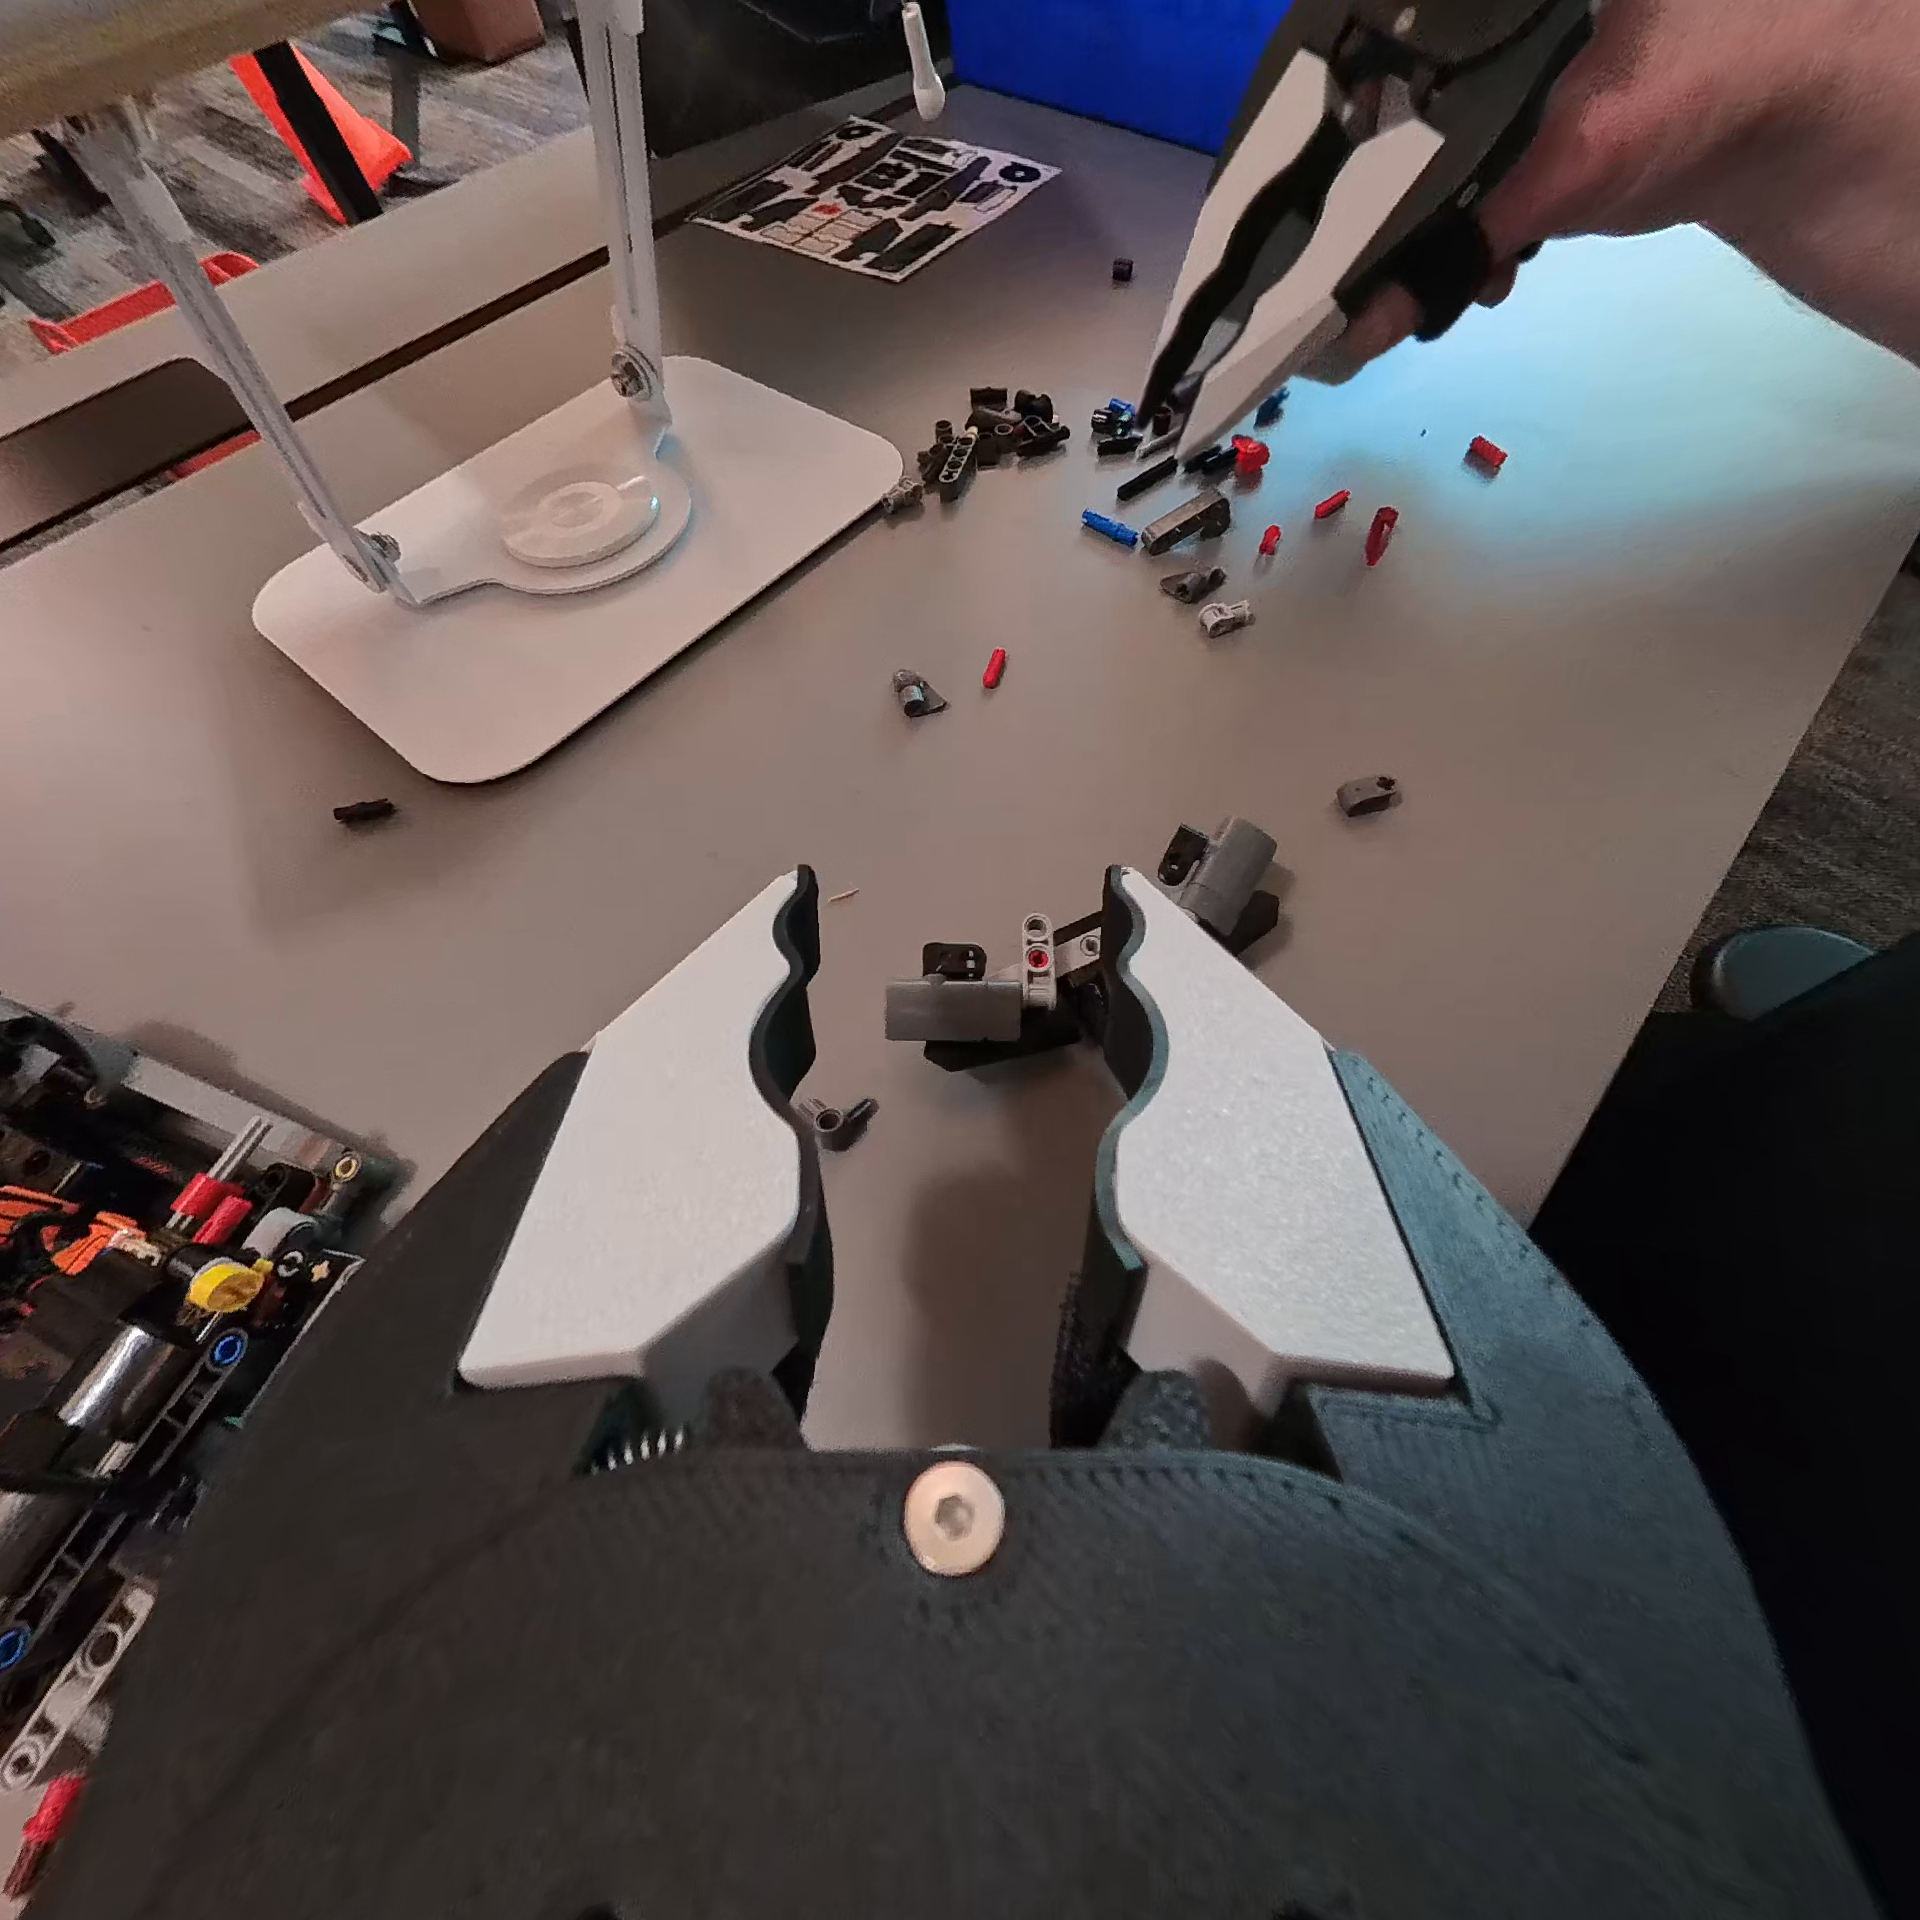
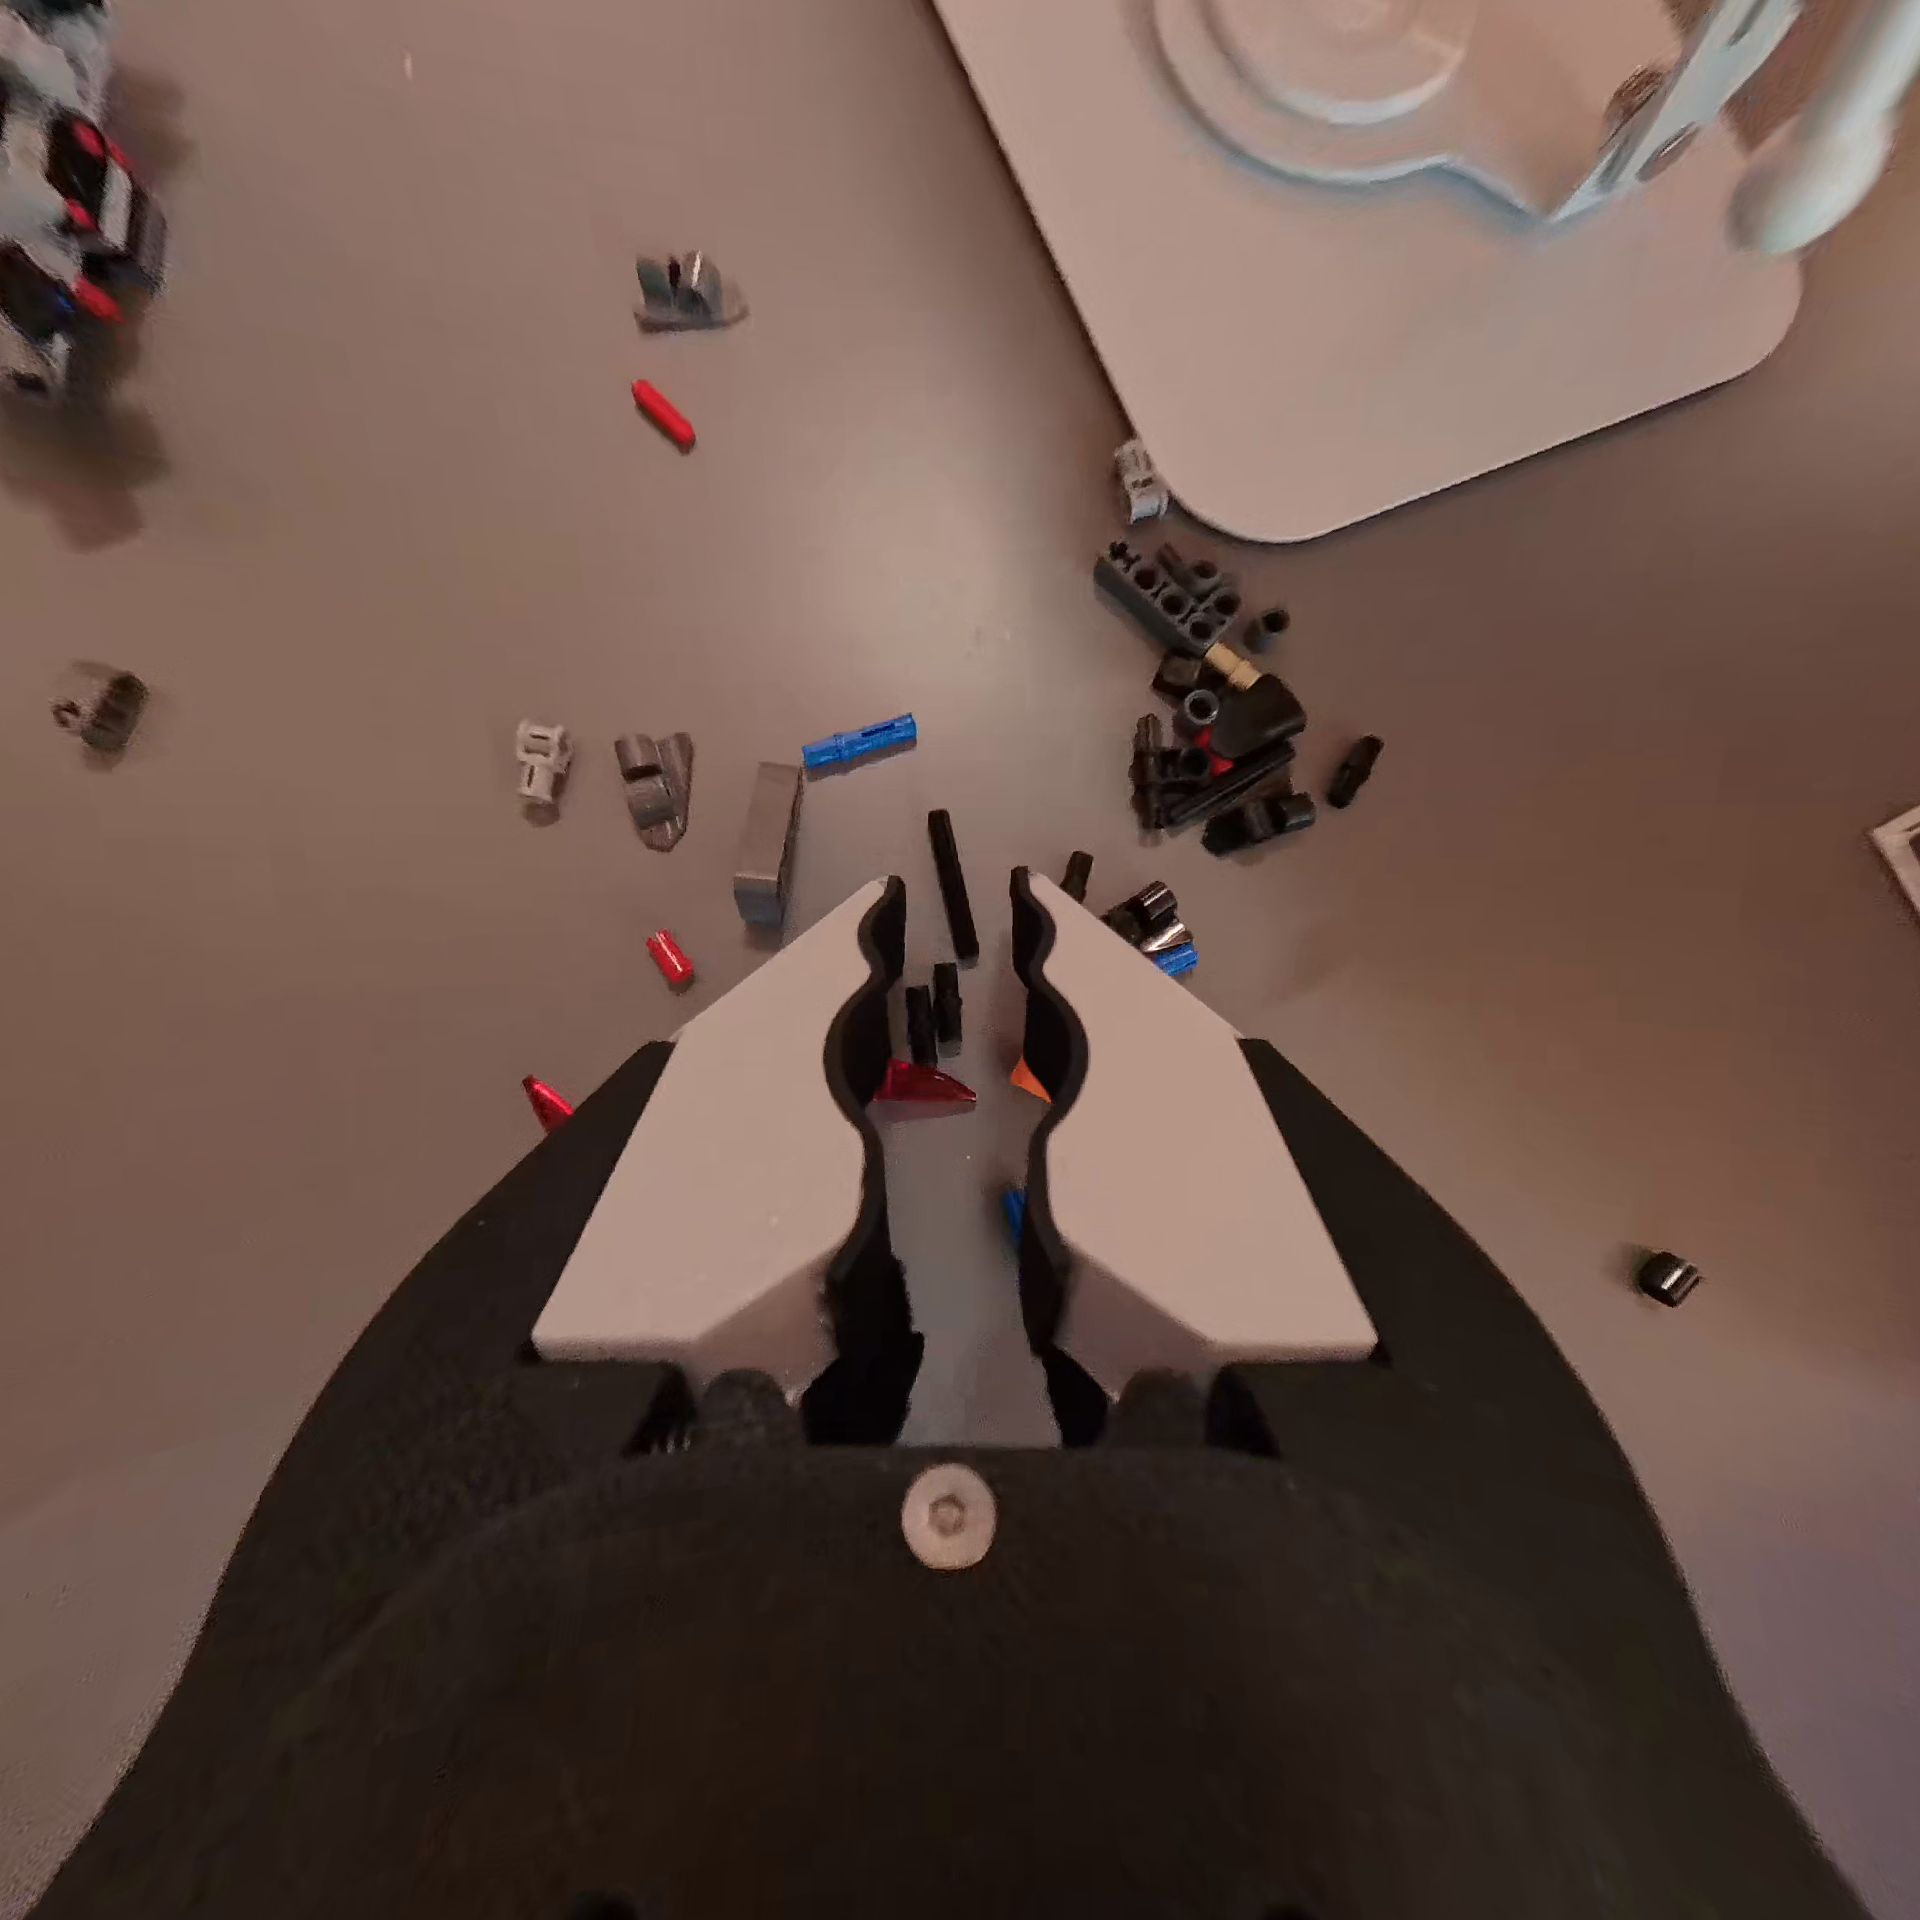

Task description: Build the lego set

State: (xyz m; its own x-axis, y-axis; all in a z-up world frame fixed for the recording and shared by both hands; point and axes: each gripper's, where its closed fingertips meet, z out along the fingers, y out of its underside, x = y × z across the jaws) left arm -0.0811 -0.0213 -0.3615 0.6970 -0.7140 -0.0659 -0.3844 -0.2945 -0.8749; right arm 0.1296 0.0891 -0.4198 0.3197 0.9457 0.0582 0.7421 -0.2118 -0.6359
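Note:
My left gripper (image 1: 961,883) is open and empty, low over the grey table (image 1: 623,883). A small grey and black lego sub-assembly (image 1: 1013,987) lies between its fingertips, against the right finger. My right gripper (image 2: 956,883) is open, tips down over a scatter of loose pieces. A long black axle (image 2: 953,899) lies between its tips. Two short black pins (image 2: 932,1013) and a red wedge piece (image 2: 925,1086) lie between its fingers. In the left wrist view the right gripper (image 1: 1179,426) shows far off, held by a hand, tips among the black pieces.
A white stand base (image 1: 582,582) sits on the table left of the pieces (image 2: 1455,312). A pile of black parts (image 2: 1216,727) lies right of my right gripper. A blue pin (image 2: 859,740), a grey beam (image 2: 771,852) and red pins lie to its left. A sticker sheet (image 1: 883,197) lies at the back. A partly built model (image 1: 135,1299) sits at the left.

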